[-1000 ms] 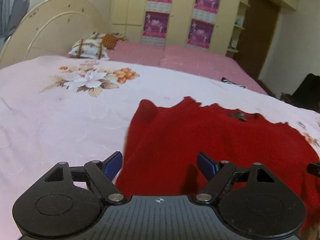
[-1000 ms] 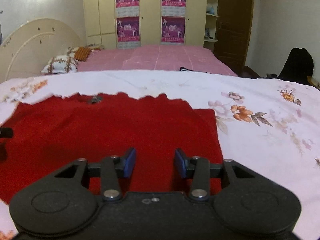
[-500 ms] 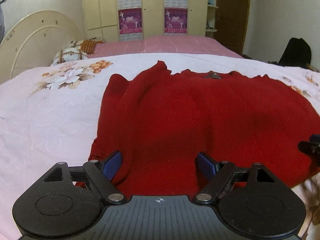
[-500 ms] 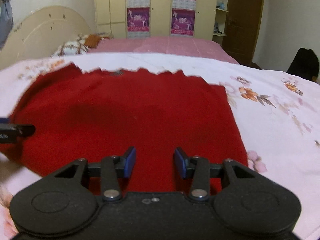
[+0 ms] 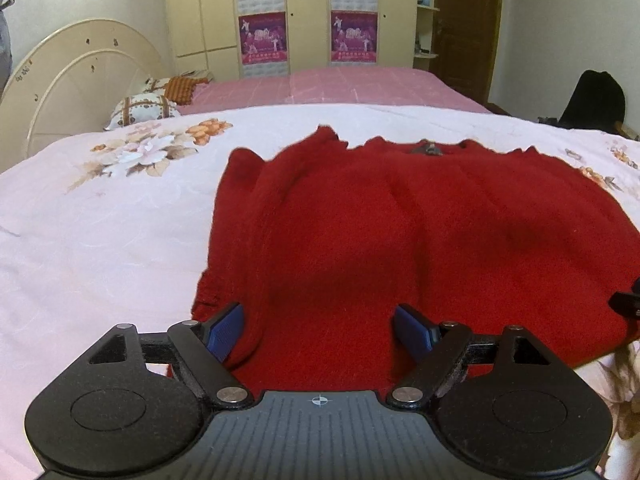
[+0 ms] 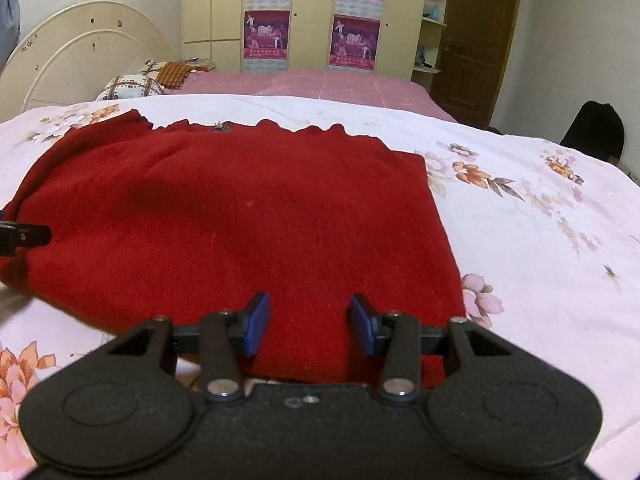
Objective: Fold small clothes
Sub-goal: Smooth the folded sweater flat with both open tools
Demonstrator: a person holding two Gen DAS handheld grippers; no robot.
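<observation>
A red knitted sweater [image 5: 400, 232] lies spread flat on the pale floral bedspread [image 5: 100, 232], its neck at the far edge. It also shows in the right wrist view [image 6: 240, 216]. My left gripper [image 5: 319, 330] is open and empty over the sweater's near left hem. My right gripper [image 6: 310, 326] is open and empty over the near right hem. The tip of the right gripper shows at the right edge of the left wrist view [image 5: 626, 302]. The left gripper's tip shows at the left edge of the right wrist view [image 6: 24, 236].
The bedspread [image 6: 540, 240] extends to the right of the sweater. A pink bed cover [image 5: 340, 86] and patterned pillows [image 5: 140, 110] lie beyond, by a cream headboard [image 5: 80, 76]. Wardrobes with posters [image 5: 308, 20], a brown door [image 6: 476, 36] and a black bag [image 5: 592, 98] stand behind.
Both grippers have pulled back toward the near hem, so more of the sweater shows. The left gripper has swung to face straight up the sweater. Both stayed open.
</observation>
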